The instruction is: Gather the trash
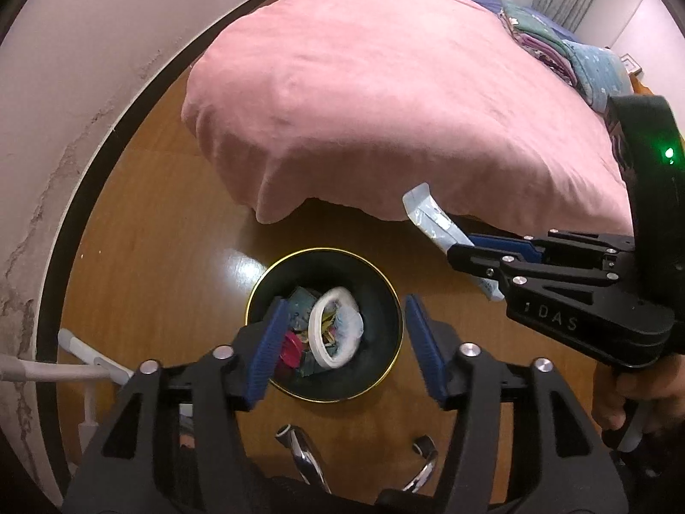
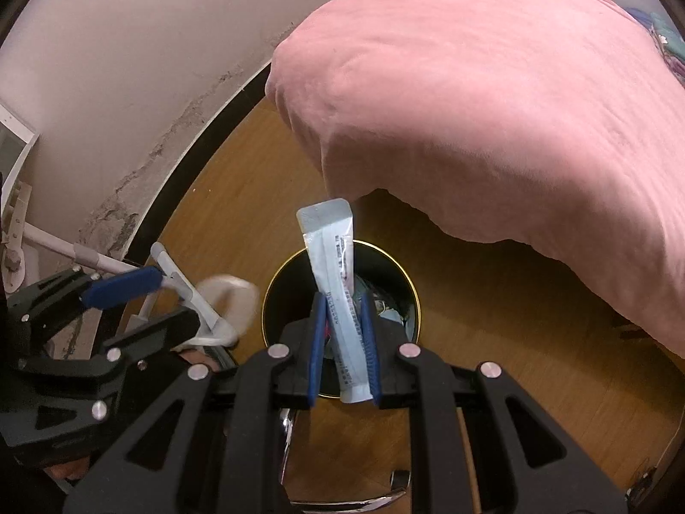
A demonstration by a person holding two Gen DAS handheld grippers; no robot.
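Note:
A black trash bin with a gold rim point(image 1: 387, 287) stands on the wooden floor and holds several scraps. A white ring point(image 1: 332, 327) lies among them; in the right wrist view a blurred white ring point(image 2: 233, 300) shows in the air just left of the bin point(image 2: 274, 295). My left gripper point(image 1: 342, 338) is open and empty right above the bin; it also shows in the right wrist view point(image 2: 147, 300). My right gripper point(image 2: 344, 334) is shut on a long pale blue sachet point(image 2: 338, 282), held above the bin; from the left wrist view the right gripper point(image 1: 460, 248) holds the sachet point(image 1: 432, 218) at right.
A bed with a pink cover point(image 1: 385, 98) overhangs the floor just behind the bin. Folded blankets point(image 1: 556, 47) lie at its far end. A white wall with a dark skirting point(image 1: 60, 235) runs on the left, a white frame point(image 1: 85, 364) beside it. Chrome chair legs point(image 1: 299, 454) are below.

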